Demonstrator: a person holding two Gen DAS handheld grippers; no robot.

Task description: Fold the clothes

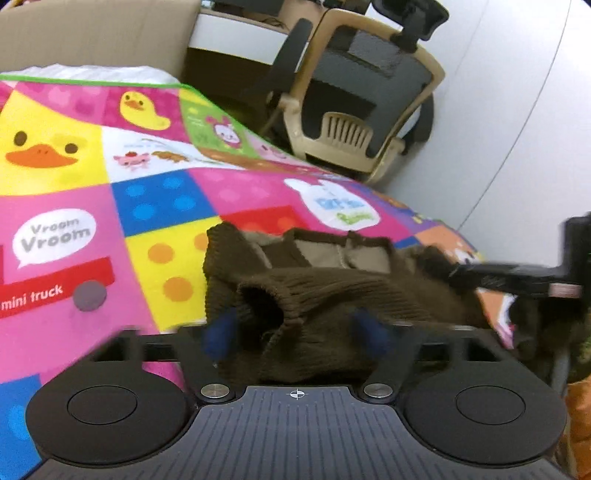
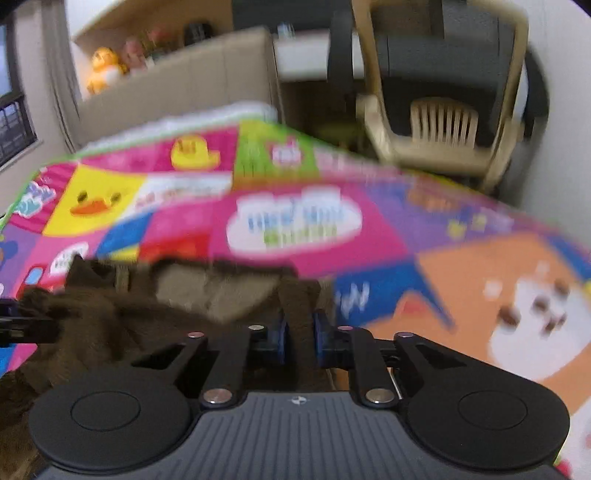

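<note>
So there's a brown knit sweater [image 1: 332, 291] lying bunched up on a super colourful kids' play mat [image 1: 110, 206], the kind with ducks, a "Vroom Vroom" bubble and a "mini truck" on it. The mat seems to cover a bed or mattress, with something white [image 1: 103, 72] poking out at the far edge. The sweater sits at the near side of the mat, with a lighter tan inside layer [image 1: 328, 254] showing where it gapes open.

The left gripper [image 1: 297, 334] has its blue-padded fingers [image 1: 221, 334] spread wide, one on each side of a ribbed cuff or hem that flops between them. They look released, not pinching, though the view is a bit smeared.

The right gripper [image 2: 299, 339] is a different story: its fingers [image 2: 280, 338] are squeezed tight on a narrow strip of the brown knit, which runs straight up between the blue pads. In the left wrist view you can see that gripper [image 1: 517, 277] coming in from the right, low over the fabric's edge.

Behind the mat there's a big cardboard box [image 1: 96, 33], a beige and black office chair [image 1: 354, 96] by a white wall, and in the right wrist view a shelf with an orange toy [image 2: 103, 68]. That whole view is pretty blurry.
</note>
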